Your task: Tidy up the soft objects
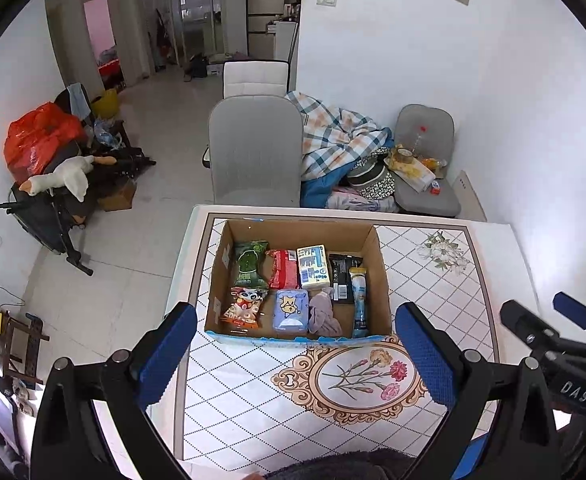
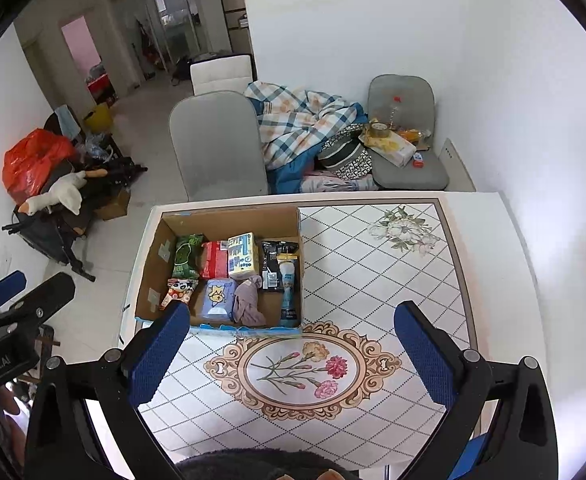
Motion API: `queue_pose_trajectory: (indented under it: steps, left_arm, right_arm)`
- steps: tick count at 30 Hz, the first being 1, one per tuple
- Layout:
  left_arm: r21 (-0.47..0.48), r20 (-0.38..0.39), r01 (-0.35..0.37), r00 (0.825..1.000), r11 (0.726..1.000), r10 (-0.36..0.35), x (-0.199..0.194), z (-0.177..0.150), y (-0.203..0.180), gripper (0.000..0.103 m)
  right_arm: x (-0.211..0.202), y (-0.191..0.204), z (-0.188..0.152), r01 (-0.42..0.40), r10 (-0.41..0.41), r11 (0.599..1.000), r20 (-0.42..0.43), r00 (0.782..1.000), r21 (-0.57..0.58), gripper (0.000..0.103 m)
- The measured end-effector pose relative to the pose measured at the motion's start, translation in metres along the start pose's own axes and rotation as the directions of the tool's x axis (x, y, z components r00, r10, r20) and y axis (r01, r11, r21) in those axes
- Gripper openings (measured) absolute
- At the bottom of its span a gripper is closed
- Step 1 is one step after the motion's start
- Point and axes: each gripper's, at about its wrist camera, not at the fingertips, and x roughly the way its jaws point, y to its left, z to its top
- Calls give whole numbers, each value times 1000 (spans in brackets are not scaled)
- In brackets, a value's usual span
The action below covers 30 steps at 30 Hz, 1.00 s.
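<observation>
An open cardboard box point(image 1: 367, 240) stands on the tiled table point(image 1: 433, 280); it also shows in the right wrist view point(image 2: 229, 220). Inside lie several soft packs: a green pack point(image 1: 249, 262), a red pack point(image 1: 283, 270), a yellow-blue pack point(image 1: 313, 266), a black pack point(image 1: 343, 278), a blue tissue pack point(image 1: 291, 310), a mauve cloth point(image 1: 323, 314), a cartoon snack bag point(image 1: 243, 308) and a blue tube point(image 1: 360, 304). My left gripper point(image 1: 297, 356) is open and empty above the table, just before the box. My right gripper point(image 2: 293, 354) is open and empty to its right.
A grey chair point(image 1: 253, 152) stands behind the table. A plaid blanket point(image 1: 333, 132) and a second chair with clutter point(image 1: 425, 160) lie by the wall. A red bag and goose toy point(image 1: 59, 176) sit at the left. The table's left edge drops to the floor.
</observation>
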Motion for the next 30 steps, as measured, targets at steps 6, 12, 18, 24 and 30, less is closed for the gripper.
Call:
queue_pose_trajectory:
  steps: [6,12,18,24,30]
  left_arm:
    - [-1,-10,-14,1000,1000,14,0,-4,1,102]
    - [2,-8,-18,1000,1000,18,0,-6,0,102]
    - [-3,-3,-20,1000,1000,20,-2,-8,2,102]
    - [-5,3,-20,1000,1000,20,-7,-9,3,102]
    - [-5,3,-20,1000,1000,20,-9,-10,3,102]
  right_arm:
    - [-10,-2,2,13,-13,1000,21,1000,-4,103]
    - [-13,-1,1,16,-16,1000,22,1000,-5,103]
    - [-17,-1,0,21,-21,1000,29,999,-10,103]
    - [-21,-3,1,20,-19,1000,37,999,-14,103]
    - [-18,-3,3,25,-24,999,34,999,-27,103]
